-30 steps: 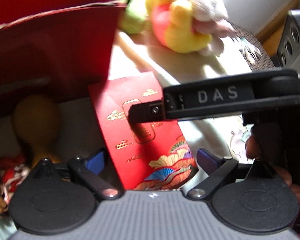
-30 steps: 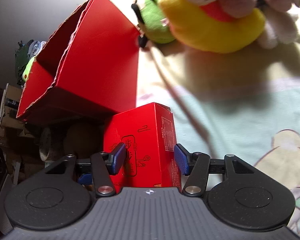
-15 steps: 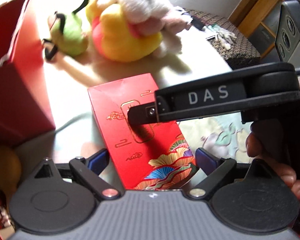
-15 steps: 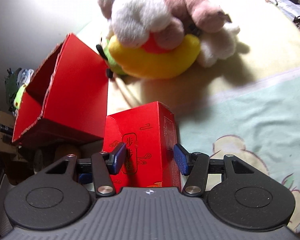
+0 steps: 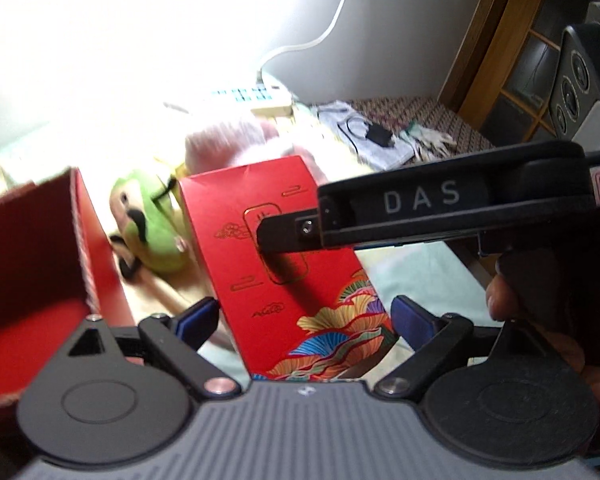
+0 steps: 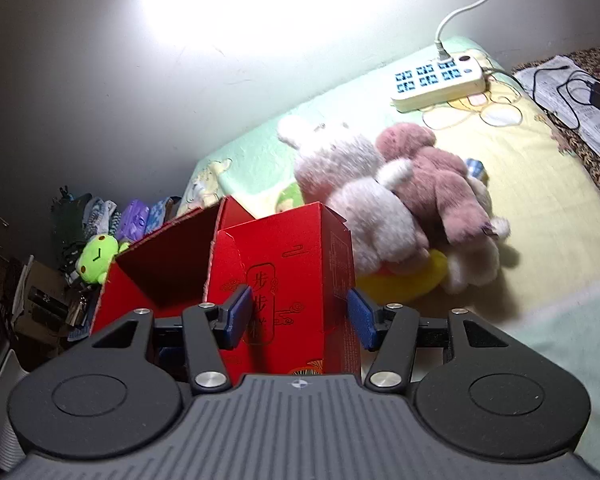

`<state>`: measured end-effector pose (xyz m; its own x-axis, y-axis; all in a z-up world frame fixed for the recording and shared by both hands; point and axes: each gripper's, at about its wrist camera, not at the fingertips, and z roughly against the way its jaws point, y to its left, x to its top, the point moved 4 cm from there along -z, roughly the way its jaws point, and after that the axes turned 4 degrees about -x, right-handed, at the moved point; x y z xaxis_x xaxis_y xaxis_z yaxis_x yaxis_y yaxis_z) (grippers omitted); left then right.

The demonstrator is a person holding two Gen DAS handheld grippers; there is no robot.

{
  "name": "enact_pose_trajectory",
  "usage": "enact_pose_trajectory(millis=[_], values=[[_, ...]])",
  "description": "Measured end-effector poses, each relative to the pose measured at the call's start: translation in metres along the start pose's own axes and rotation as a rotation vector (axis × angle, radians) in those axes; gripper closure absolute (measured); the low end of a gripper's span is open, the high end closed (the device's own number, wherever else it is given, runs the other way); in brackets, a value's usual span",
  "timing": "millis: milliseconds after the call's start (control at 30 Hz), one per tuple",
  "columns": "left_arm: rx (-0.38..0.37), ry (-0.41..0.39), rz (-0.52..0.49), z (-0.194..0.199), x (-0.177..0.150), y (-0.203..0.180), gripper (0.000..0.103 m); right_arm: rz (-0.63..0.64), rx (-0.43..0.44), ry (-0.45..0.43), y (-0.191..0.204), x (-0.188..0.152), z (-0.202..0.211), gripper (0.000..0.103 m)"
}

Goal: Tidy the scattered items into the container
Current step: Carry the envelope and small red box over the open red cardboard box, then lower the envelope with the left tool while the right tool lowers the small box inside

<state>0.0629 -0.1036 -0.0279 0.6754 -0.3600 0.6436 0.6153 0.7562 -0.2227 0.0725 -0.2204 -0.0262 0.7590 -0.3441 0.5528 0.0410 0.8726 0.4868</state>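
The red box (image 6: 288,280) with gold lettering sits between the blue pads of the right gripper (image 6: 298,314), which are clamped on its two side faces. In the left wrist view the same box shows its printed front (image 5: 284,264), and one black finger of the right gripper crosses in front of it. The left gripper (image 5: 306,318) has its jaws apart, one pad on either side of the box's lower part, with a visible gap on both sides.

Compared with half a second ago, the box has been raised: both cameras now look across the bed (image 6: 540,184) toward the wall, and the power strip (image 6: 440,80) and its white cord have come into sight. The open red container (image 6: 160,276) stands just left of the box, and its inside is now visible from above in both views. The green pear toy (image 5: 152,232) lies just beyond the container's wall, and the pile of plush animals (image 6: 400,200) lies further back on the bed, behind the box, rather than high in the frame as before.
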Motion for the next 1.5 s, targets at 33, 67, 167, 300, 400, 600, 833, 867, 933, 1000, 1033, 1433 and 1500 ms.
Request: enact_pose_trajectory(millis=[33, 67, 167, 300, 400, 600, 833, 867, 933, 1000, 1033, 1433, 1500], values=[[0.007, -0.013, -0.003, 0.006, 0.006, 0.004, 0.01, 0.004, 0.01, -0.009, 0.006, 0.005, -0.001, 0.047], [0.015, -0.025, -0.004, 0.012, 0.012, 0.007, 0.01, 0.007, 0.02, -0.018, 0.013, 0.01, -0.005, 0.047], [0.044, -0.059, -0.018, 0.031, 0.025, 0.024, 0.01, -0.001, 0.052, -0.03, 0.034, 0.022, -0.012, 0.047], [0.073, -0.077, -0.006, 0.051, 0.034, 0.055, 0.01, 0.028, 0.085, -0.026, 0.071, 0.035, -0.026, 0.047], [0.104, -0.08, 0.008, 0.063, 0.035, 0.082, 0.01, 0.057, 0.101, -0.017, 0.098, 0.04, -0.042, 0.047], [0.138, -0.055, 0.05, 0.076, 0.029, 0.135, 0.01, 0.076, 0.114, 0.05, 0.139, 0.042, -0.084, 0.046], [0.122, 0.049, 0.111, 0.06, 0.011, 0.187, 0.01, 0.115, 0.049, 0.159, 0.163, 0.02, -0.136, 0.046], [0.114, 0.063, 0.121, 0.058, 0.008, 0.192, 0.01, 0.122, 0.037, 0.17, 0.165, 0.017, -0.143, 0.046], [0.093, 0.095, 0.147, 0.049, 0.001, 0.207, 0.01, 0.124, 0.015, 0.205, 0.164, 0.012, -0.158, 0.046], [0.076, 0.133, 0.167, 0.038, -0.005, 0.218, 0.01, 0.114, -0.002, 0.244, 0.161, 0.008, -0.172, 0.045], [0.066, 0.153, 0.176, 0.031, -0.008, 0.226, 0.01, 0.119, -0.01, 0.255, 0.161, 0.006, -0.177, 0.045], [-0.005, 0.34, 0.211, -0.005, -0.027, 0.25, 0.011, 0.217, -0.172, 0.44, 0.162, -0.016, -0.231, 0.048], [0.011, 0.363, 0.184, -0.01, -0.028, 0.248, 0.013, 0.24, -0.182, 0.446, 0.163, -0.019, -0.234, 0.048]])
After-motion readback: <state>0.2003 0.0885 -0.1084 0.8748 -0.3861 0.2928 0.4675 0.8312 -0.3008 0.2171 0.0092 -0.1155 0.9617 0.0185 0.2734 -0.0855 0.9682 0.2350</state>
